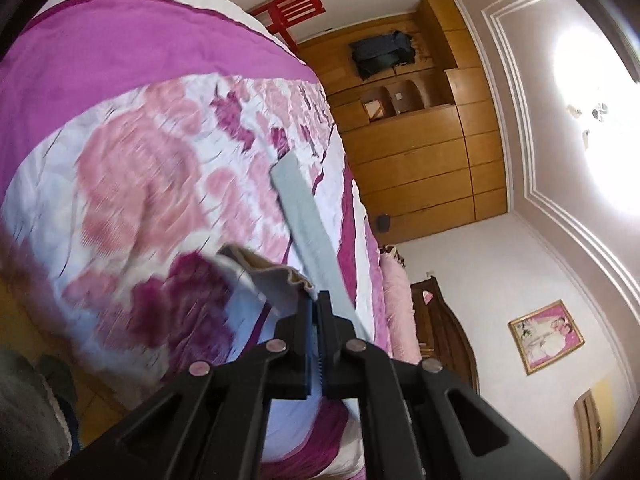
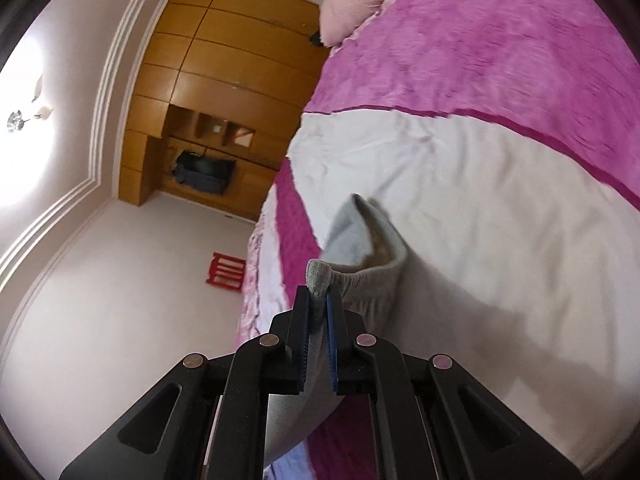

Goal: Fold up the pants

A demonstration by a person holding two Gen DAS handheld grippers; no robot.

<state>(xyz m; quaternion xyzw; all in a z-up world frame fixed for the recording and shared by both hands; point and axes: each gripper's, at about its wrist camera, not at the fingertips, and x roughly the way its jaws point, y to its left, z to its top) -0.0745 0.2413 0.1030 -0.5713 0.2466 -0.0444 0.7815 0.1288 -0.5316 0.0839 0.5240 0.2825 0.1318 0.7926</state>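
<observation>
The pants are light grey-blue with a gathered elastic waistband. My left gripper is shut on the fabric and holds it off the bed; a stretched strip runs up and away from the jaws. In the right wrist view my right gripper is shut on the waistband of the pants, lifted above the bedspread, with fabric hanging down between the fingers. Both views are tilted and blurred by motion.
The bed carries a pink, magenta and white floral bedspread, which also shows in the right wrist view, with a pink pillow. A wooden wardrobe and a red chair stand beyond the bed.
</observation>
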